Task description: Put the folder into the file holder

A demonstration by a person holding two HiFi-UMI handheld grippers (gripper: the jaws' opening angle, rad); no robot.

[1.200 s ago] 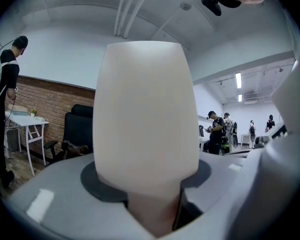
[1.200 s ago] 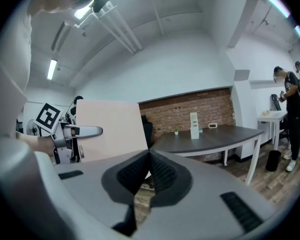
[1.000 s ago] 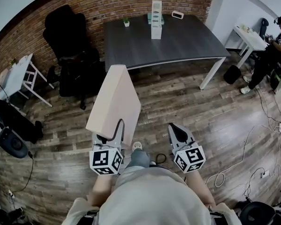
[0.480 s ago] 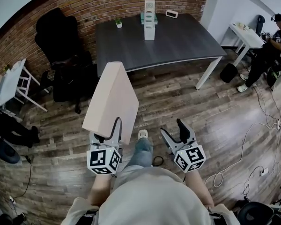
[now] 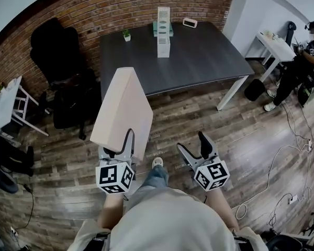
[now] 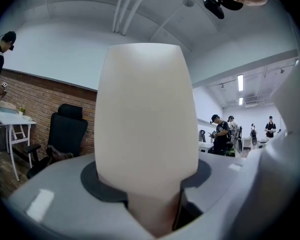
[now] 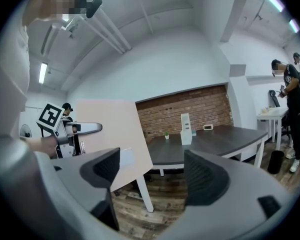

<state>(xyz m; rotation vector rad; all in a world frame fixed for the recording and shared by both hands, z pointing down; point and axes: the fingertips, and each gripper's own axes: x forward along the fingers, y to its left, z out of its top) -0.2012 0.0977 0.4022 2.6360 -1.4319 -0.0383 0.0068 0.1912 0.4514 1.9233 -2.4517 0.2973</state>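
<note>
Your right gripper (image 5: 192, 144), shut a second ago, is opening now, with nothing between its jaws. Your left gripper (image 5: 119, 146) pinches the folder (image 5: 123, 106) upright by its lower edge, over the floor. The table (image 5: 199, 56) is nearer than before, but the holder (image 5: 163, 25) on it is well off. Approach under way.

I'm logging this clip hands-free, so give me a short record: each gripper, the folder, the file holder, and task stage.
left gripper: shut on the lower edge of the folder
right gripper: jaws opening, nothing between them
folder: pale, held up over the wood floor, short of the table
file holder: white, upright on the dark table
task stage: folder not yet in the file holder
</note>
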